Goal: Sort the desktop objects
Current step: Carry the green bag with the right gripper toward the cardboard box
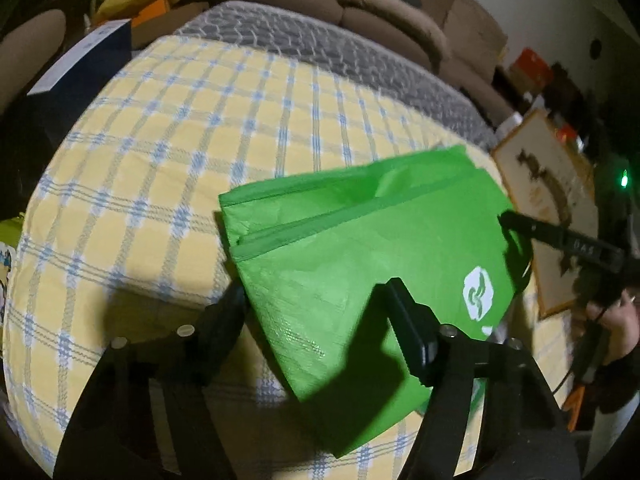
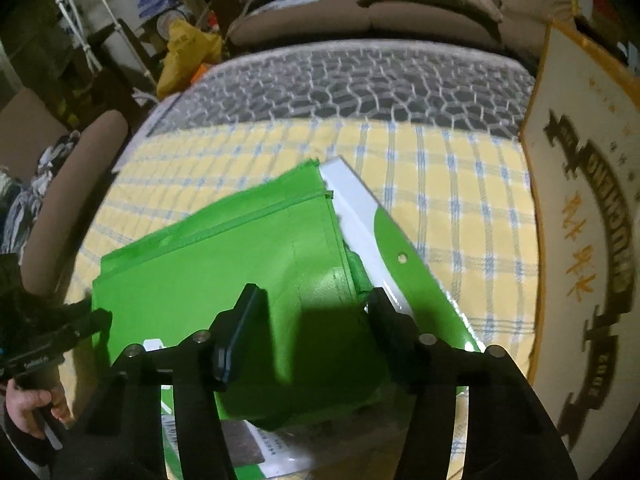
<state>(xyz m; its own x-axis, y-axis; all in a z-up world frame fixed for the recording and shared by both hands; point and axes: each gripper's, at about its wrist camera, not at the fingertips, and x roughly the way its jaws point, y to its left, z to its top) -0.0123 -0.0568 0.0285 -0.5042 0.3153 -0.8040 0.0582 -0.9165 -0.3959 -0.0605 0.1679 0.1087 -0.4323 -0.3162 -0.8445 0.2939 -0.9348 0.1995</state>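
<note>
While the green bag (image 1: 360,264) lies flat across the lower middle of the left wrist frame on the yellow checked cloth (image 1: 160,152) over the tabletop, the left gripper (image 1: 312,300) hangs over its near edge with fingers apart, gripping nothing; in the right wrist frame the right gripper (image 2: 316,300) is likewise spread over the bag's corner, beside a white and green folder (image 2: 384,232) partly under it. The step in hand looks like taking hold of the bag; next, each gripper likely must lower and pinch an edge of the thin fabric.

Green bag (image 1: 360,248) lies on checkered bed (image 1: 160,140).
</note>
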